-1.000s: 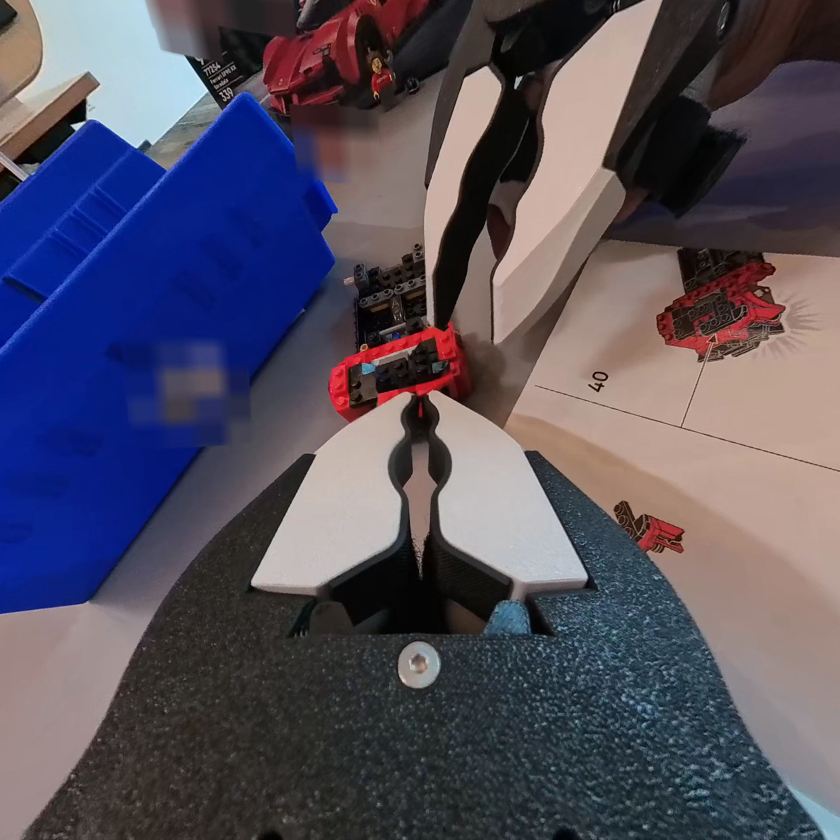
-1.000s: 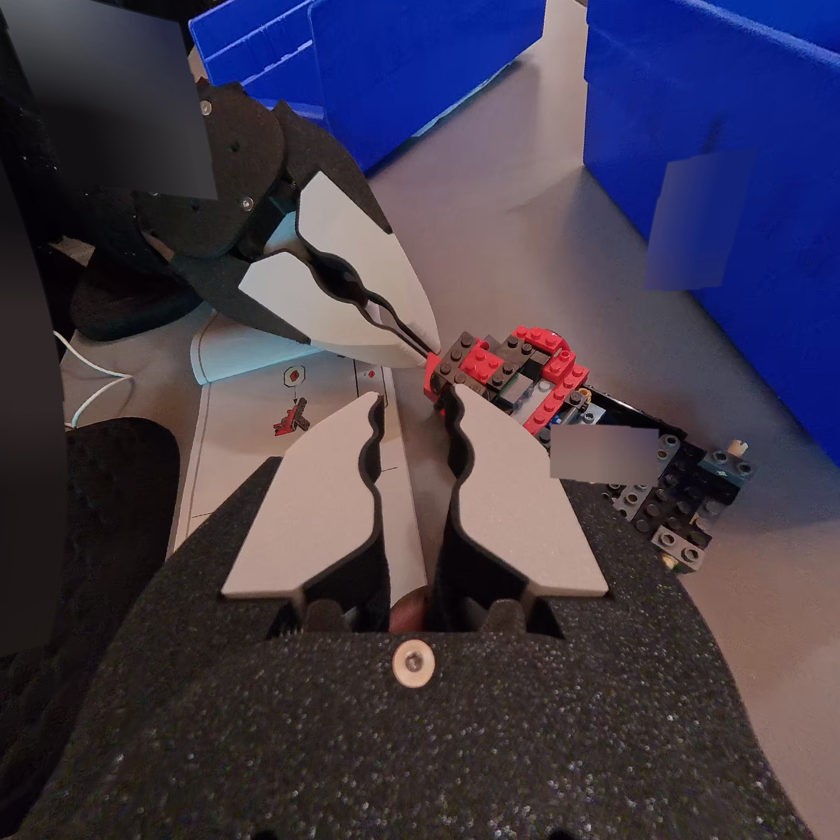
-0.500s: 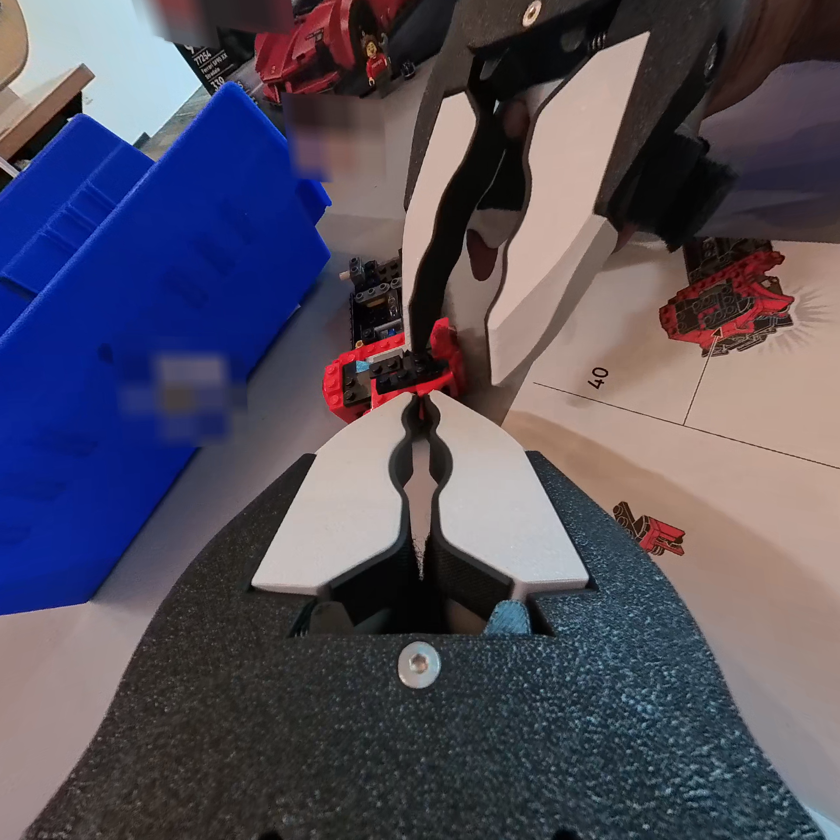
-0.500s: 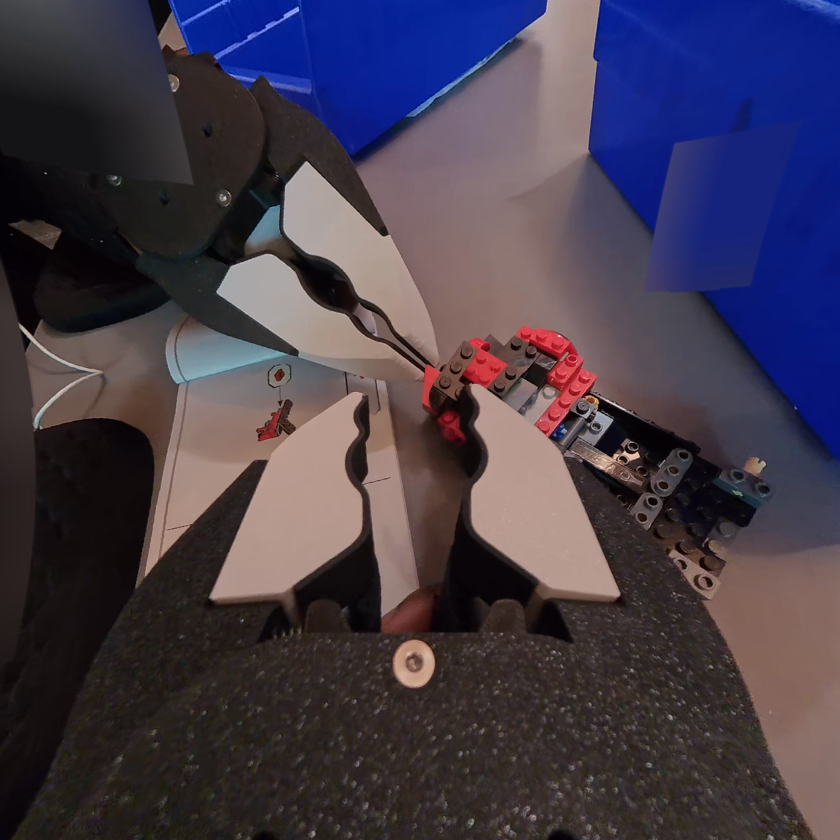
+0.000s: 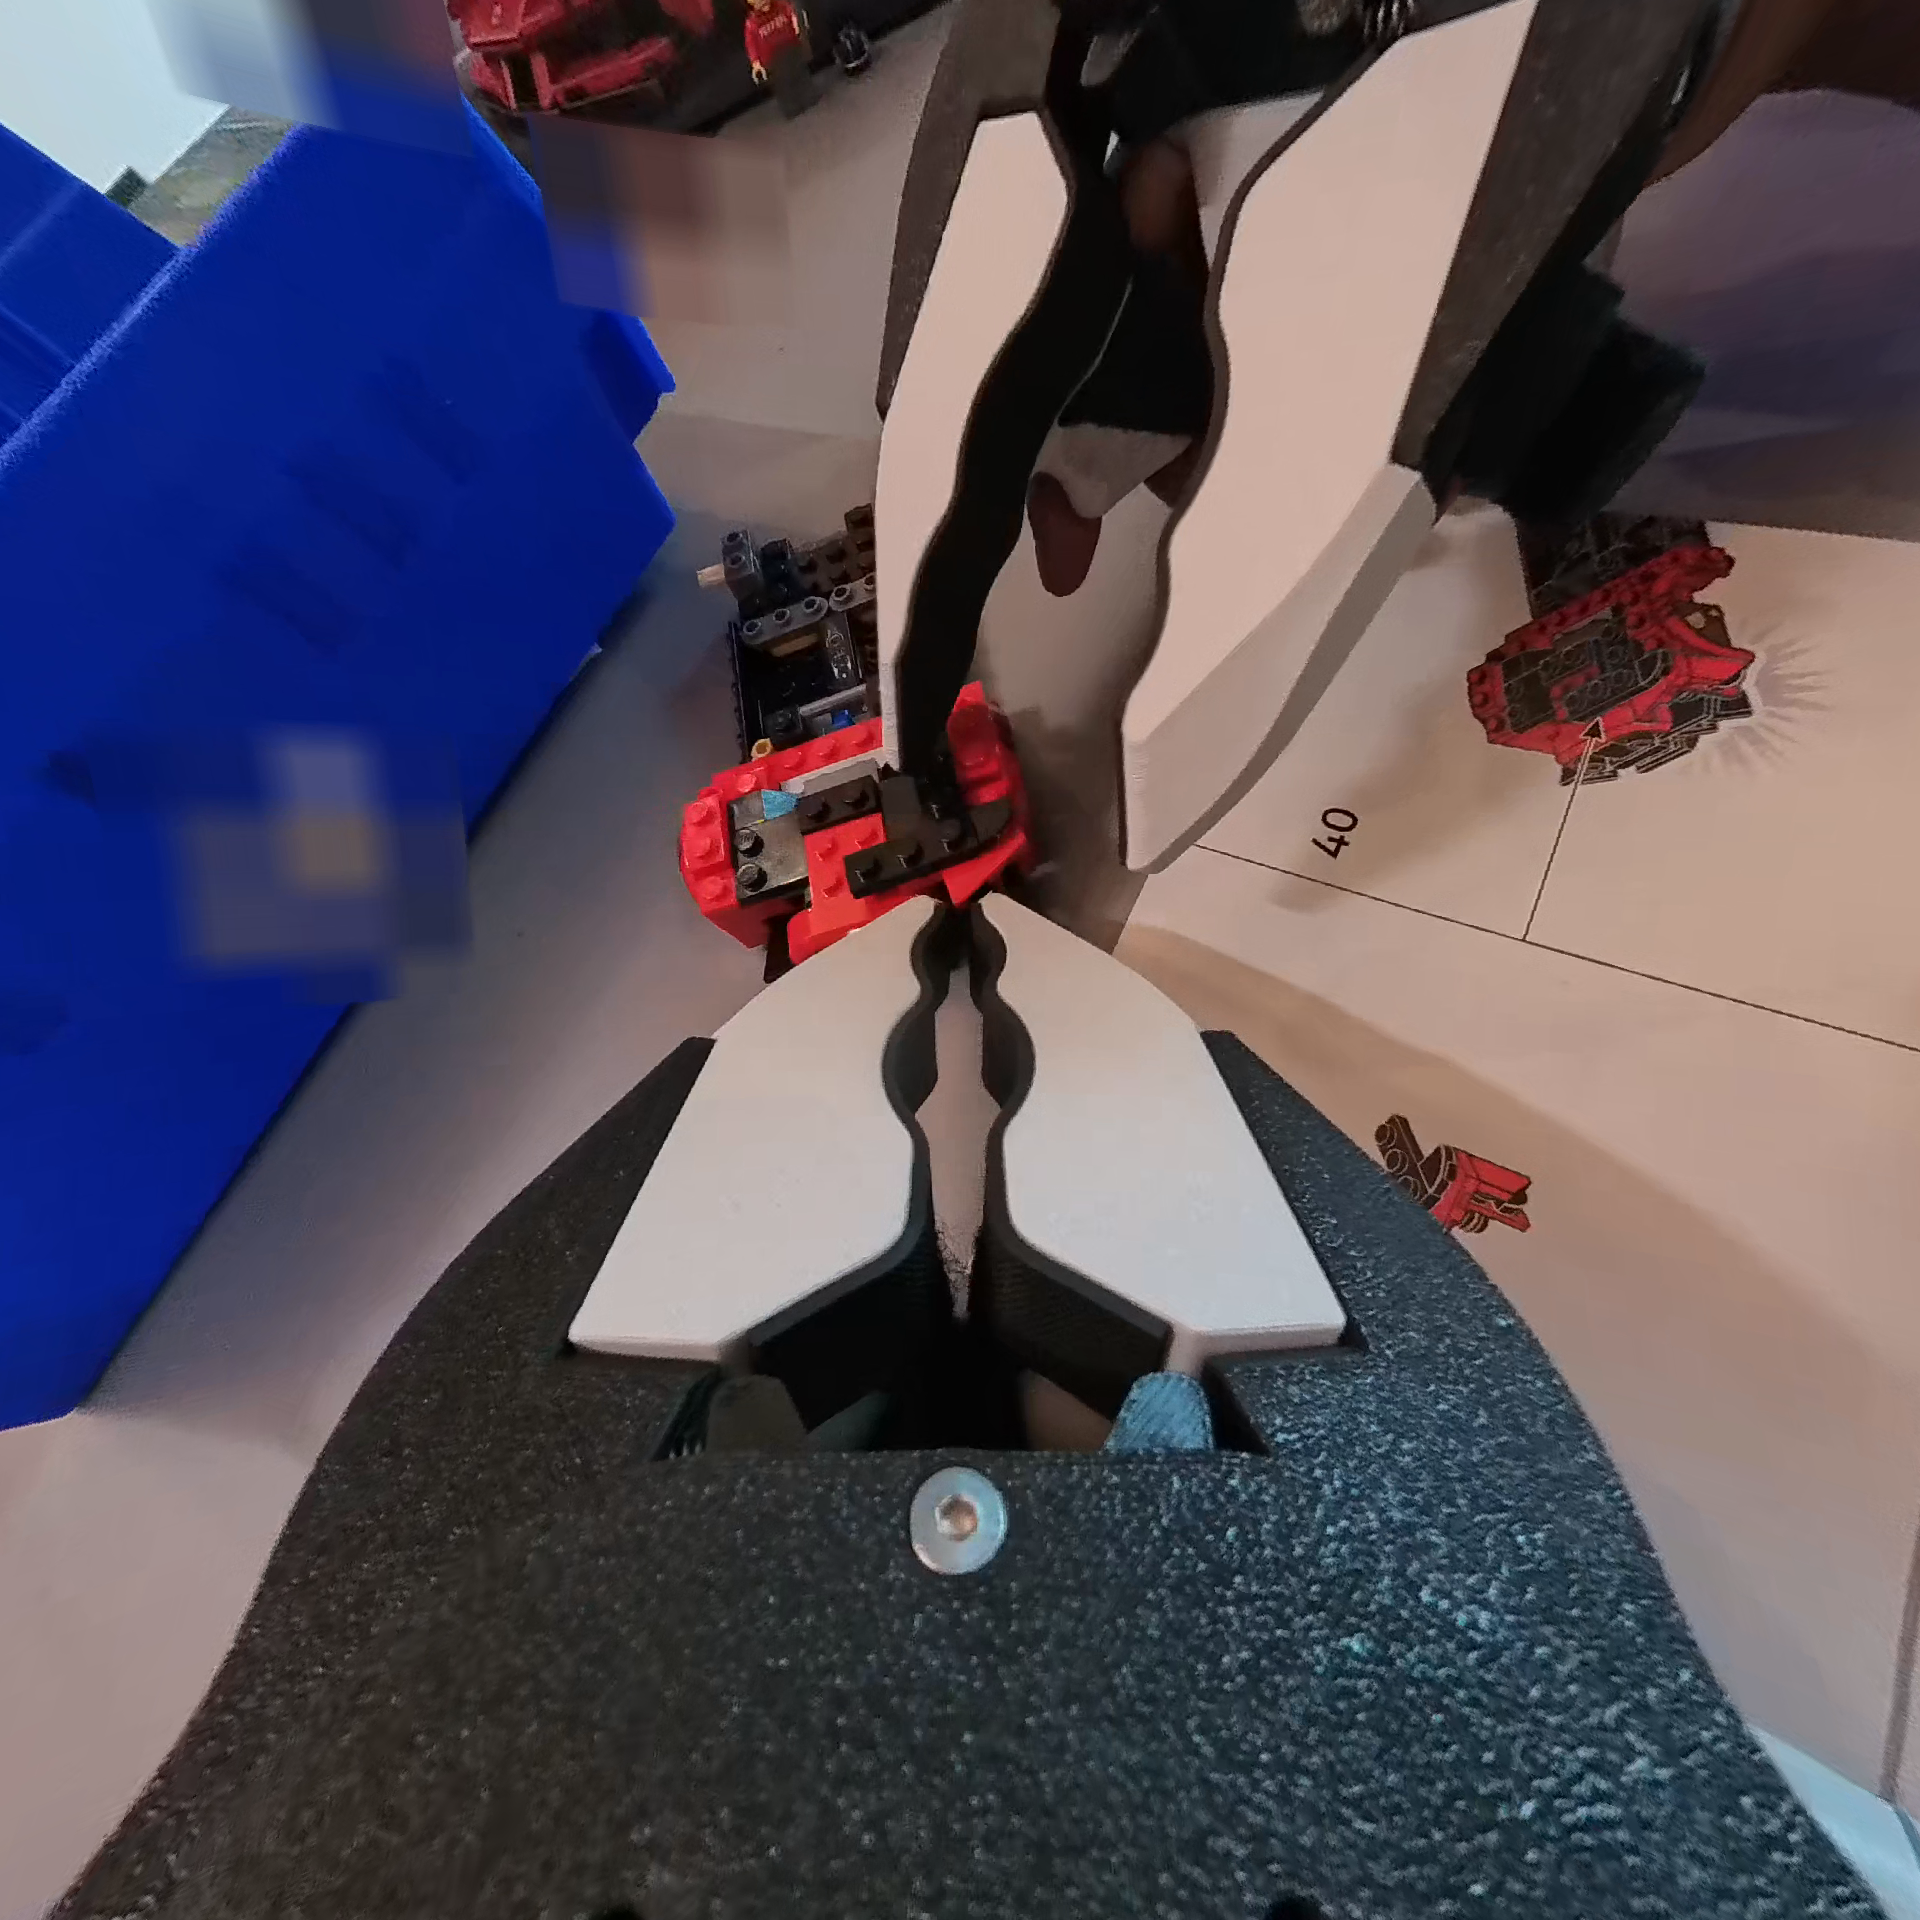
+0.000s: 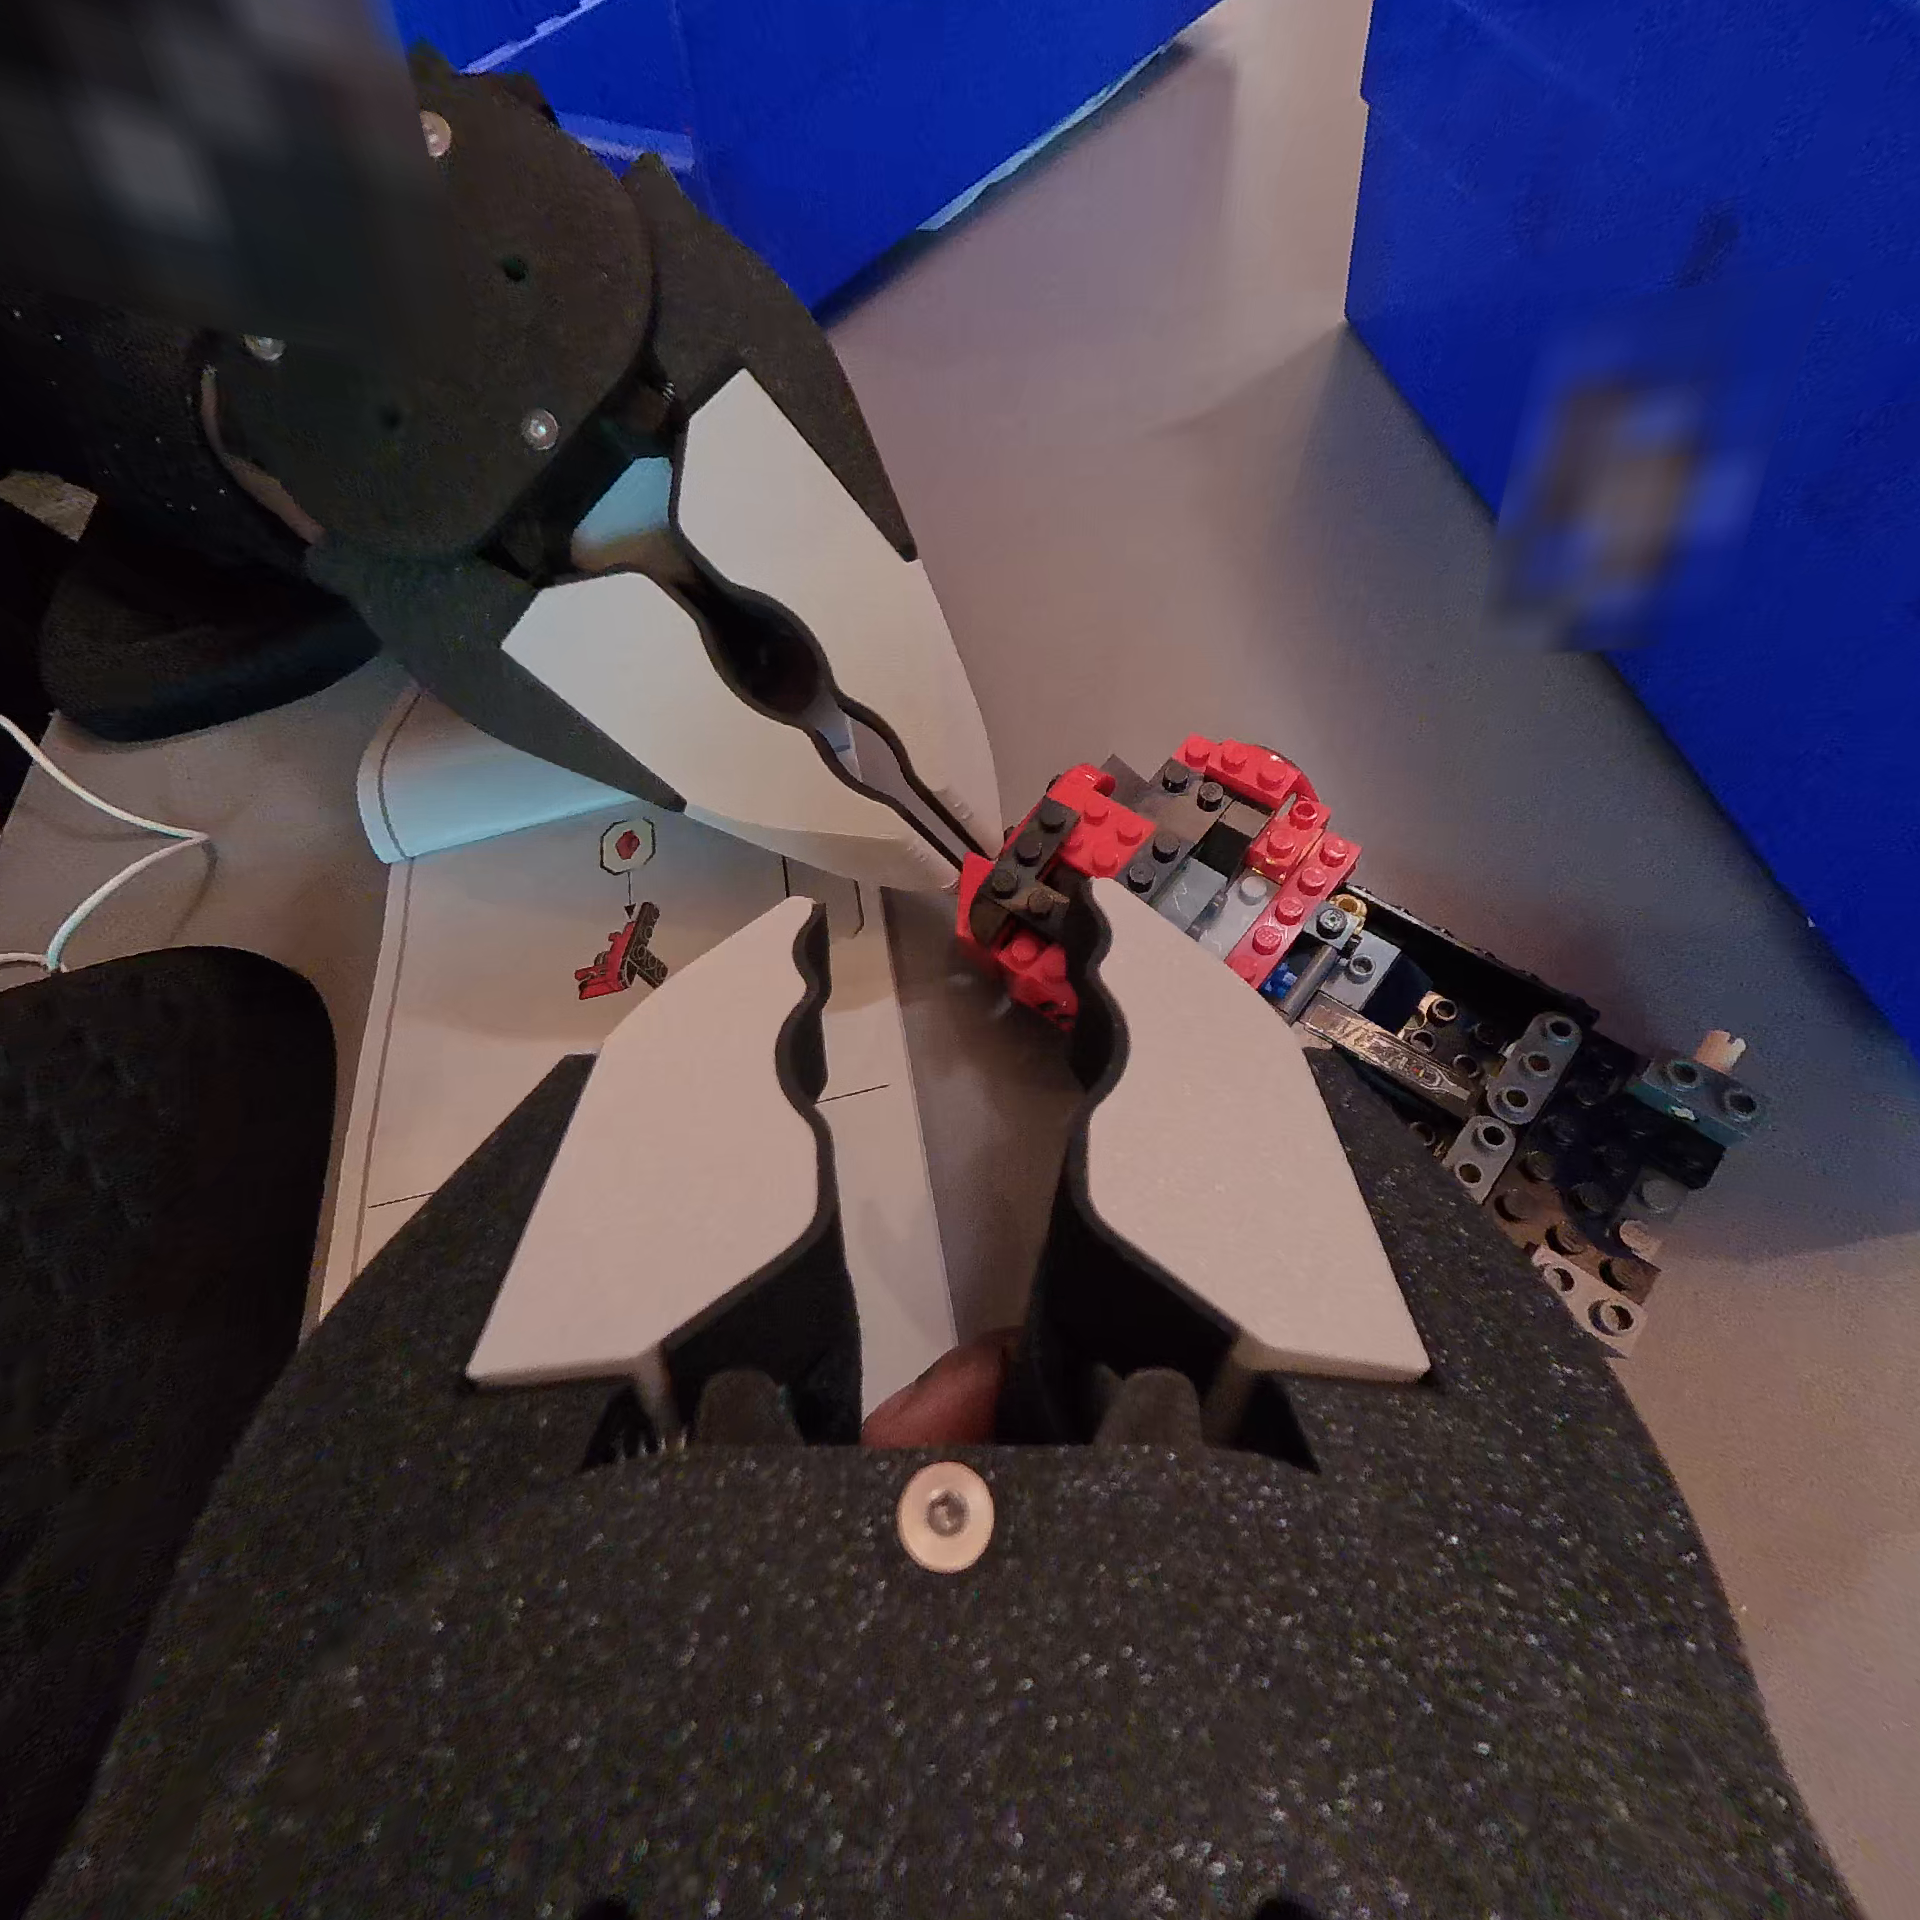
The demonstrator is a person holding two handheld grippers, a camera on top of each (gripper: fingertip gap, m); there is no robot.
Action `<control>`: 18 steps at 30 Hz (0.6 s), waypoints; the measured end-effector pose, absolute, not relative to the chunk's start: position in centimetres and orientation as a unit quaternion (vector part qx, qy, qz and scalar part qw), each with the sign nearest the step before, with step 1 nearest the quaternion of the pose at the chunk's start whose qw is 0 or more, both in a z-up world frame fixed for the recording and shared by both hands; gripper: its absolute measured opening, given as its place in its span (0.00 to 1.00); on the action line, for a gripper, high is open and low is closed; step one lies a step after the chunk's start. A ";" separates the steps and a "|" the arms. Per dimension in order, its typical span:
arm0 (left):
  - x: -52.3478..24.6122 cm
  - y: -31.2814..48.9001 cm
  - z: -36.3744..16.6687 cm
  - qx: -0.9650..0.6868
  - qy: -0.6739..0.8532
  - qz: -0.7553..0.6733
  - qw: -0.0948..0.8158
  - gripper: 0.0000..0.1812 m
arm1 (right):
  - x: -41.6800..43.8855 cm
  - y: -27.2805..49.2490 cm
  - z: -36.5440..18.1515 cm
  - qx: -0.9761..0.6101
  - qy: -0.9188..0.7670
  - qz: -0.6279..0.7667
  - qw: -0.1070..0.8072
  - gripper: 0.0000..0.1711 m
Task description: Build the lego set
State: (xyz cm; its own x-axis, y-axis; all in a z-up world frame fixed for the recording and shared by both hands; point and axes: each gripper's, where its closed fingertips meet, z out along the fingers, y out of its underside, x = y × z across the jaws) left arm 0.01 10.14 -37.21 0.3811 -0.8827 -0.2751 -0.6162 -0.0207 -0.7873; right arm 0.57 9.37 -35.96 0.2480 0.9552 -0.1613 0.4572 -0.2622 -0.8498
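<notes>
A red and black lego car model (image 5: 821,842) lies on the grey table, its black chassis end (image 5: 795,644) pointing away. It also shows in the right wrist view (image 6: 1247,831), with the chassis (image 6: 1507,1101) to the right. My left gripper (image 5: 961,914) is shut, its tips pinching the model's near red corner; it shows in the right wrist view (image 6: 961,862) too. My right gripper (image 6: 945,904) is open and comes in from above (image 5: 1029,821). One of its fingers (image 5: 925,623) rests on the black plate on top of the model.
Blue bins (image 5: 260,623) stand close on the left of the model, and two more show in the right wrist view (image 6: 1662,312) (image 6: 831,104). The open instruction booklet (image 5: 1507,987) lies to the right. A finished red car (image 5: 561,52) stands at the back. A white cable (image 6: 104,883) lies beside the booklet. Only a small space, under 4 cm, lies between the two pairs of fingers.
The right gripper has come down onto the model, and its finger now sits on the black plate. The model's red end has tipped and turned slightly. The left gripper stays shut on the red corner.
</notes>
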 end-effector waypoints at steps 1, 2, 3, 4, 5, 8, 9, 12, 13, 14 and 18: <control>0.0 10.1 -37.2 -0.698 0.537 -0.150 0.449 0.02 | 0.6 9.4 -36.0 -0.709 -0.498 0.358 0.348 0.26; 0.1 10.1 -37.2 -0.697 0.539 -0.152 0.448 0.02 | 0.6 9.4 -36.0 -0.710 -0.497 0.358 0.348 0.26; 0.1 10.1 -37.3 -0.698 0.539 -0.153 0.446 0.03 | 0.6 9.4 -36.0 -0.710 -0.497 0.357 0.348 0.26; 0.1 10.1 -37.3 -0.700 0.539 -0.156 0.442 0.04 | 0.7 9.4 -36.0 -0.711 -0.497 0.356 0.348 0.26; 0.1 10.1 -37.3 -0.702 0.537 -0.161 0.439 0.04 | 0.7 9.4 -36.0 -0.711 -0.497 0.355 0.348 0.26; 0.0 10.2 -37.4 -0.711 0.530 -0.175 0.428 0.05 | 0.8 9.4 -35.9 -0.709 -0.500 0.355 0.349 0.25; 0.0 10.3 -37.5 -0.714 0.529 -0.176 0.425 0.05 | 0.7 9.2 -35.8 -0.704 -0.504 0.357 0.351 0.22; 0.0 10.2 -37.6 -0.713 0.533 -0.172 0.421 0.05 | 0.3 9.0 -35.5 -0.688 -0.511 0.366 0.363 0.21; 0.0 10.2 -37.6 -0.711 0.534 -0.170 0.424 0.06 | 0.2 9.1 -35.4 -0.688 -0.512 0.361 0.367 0.22; 0.0 10.2 -37.6 -0.710 0.535 -0.169 0.426 0.06 | 0.2 9.3 -35.5 -0.689 -0.512 0.356 0.371 0.23; 0.0 10.2 -37.5 -0.706 0.540 -0.170 0.425 0.07 | 0.5 9.9 -35.3 -0.688 -0.508 0.341 0.390 0.25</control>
State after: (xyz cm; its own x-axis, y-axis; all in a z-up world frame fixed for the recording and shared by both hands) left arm 0.05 10.16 -37.54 0.3582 -0.9074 -0.2196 -0.6179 -0.0541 -0.7844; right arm 0.52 9.87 -35.30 0.2511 0.9652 -0.0723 0.4335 -0.1790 -0.8832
